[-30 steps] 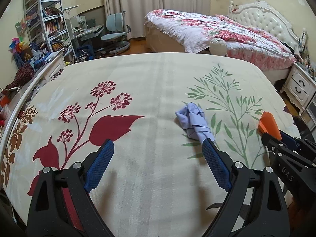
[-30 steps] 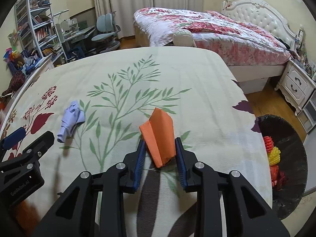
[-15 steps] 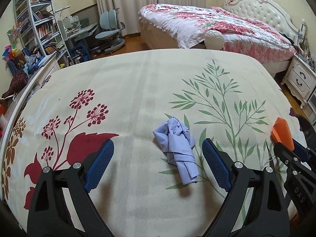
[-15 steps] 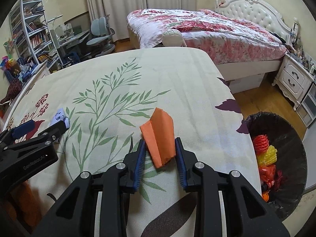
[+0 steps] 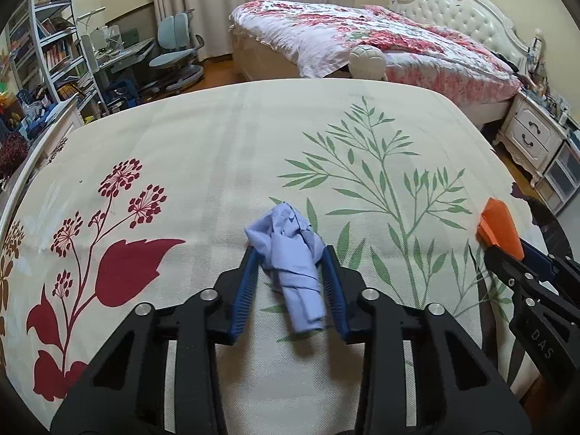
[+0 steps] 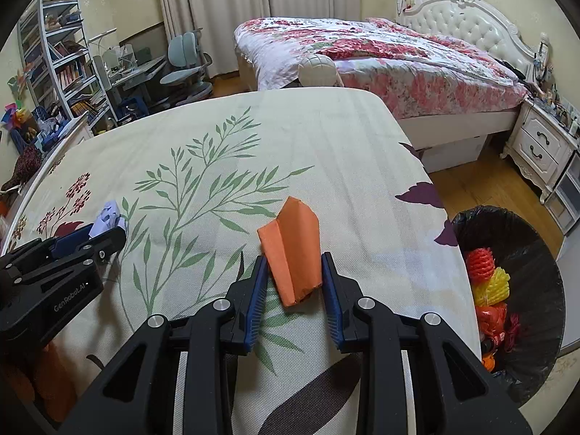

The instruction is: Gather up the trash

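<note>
My left tongs (image 5: 290,282) are closing on the blue crumpled paper (image 5: 290,253) lying lengthwise between them on the desk (image 5: 217,145). My right tongs (image 6: 293,290) clench the orange paper (image 6: 291,250); the bin (image 6: 507,290) sits beyond, rightward, nearer that hand.

Bedspread (image 5: 224,152) ahead of my claws lies bare, free passage. To my right, lined bin (image 6: 536,253) beside bed edge, mouth unblocked, part-filled.
</note>
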Motion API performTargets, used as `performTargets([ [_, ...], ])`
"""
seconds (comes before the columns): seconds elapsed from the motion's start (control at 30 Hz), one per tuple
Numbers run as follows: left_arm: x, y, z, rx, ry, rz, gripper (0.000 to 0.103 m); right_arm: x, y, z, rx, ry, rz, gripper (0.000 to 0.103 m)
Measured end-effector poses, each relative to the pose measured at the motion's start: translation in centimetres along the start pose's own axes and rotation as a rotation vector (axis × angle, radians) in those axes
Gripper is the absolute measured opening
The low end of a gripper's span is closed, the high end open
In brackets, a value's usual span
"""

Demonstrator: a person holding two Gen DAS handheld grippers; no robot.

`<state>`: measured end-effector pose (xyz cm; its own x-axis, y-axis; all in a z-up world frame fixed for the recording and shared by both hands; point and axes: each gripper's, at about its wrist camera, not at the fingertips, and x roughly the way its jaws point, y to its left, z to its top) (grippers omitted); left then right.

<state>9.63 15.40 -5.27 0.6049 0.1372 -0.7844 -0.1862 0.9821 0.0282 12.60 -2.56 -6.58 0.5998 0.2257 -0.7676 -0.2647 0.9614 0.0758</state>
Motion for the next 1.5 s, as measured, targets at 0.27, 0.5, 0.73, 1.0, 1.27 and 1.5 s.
performTargets([
  [0.27, -0.7, -0.2, -0.8, -0.003, -0.002, -0.018, 0.029, -0.3, 0.1, -0.2, -0.002, -0.001, 0.0, 0.031],
  [0.5, -1.8, -0.2, -1.9, -0.006, -0.007, -0.024, 0.029, -0.4, 0.1, -0.3, -0.002, 0.0, 0.001, 0.031],
  [0.73, -2.7, -0.6, -3.0, 0.0, -0.013, -0.028, 0.029, -1.1, 0.0, -1.1, 0.0, -0.004, 0.003, 0.031],
  [1.0, -3.5, -1.1, -4.2, 0.014, -0.017, -0.031, 0.029, -2.3, 0.2, -2.7, -0.006, -0.008, 0.002, 0.031],
  [1.27, -4.2, -1.2, -4.8, 0.019, -0.03, -0.018, 0.029, -3.5, 0.7, -3.7, -0.01, -0.015, 0.012, 0.031],
  [1.5, -4.6, -1.0, -5.2, 0.009, -0.034, -0.018, 0.029, -3.5, 1.2, -3.9, -0.021, -0.009, 0.009, 0.031],
])
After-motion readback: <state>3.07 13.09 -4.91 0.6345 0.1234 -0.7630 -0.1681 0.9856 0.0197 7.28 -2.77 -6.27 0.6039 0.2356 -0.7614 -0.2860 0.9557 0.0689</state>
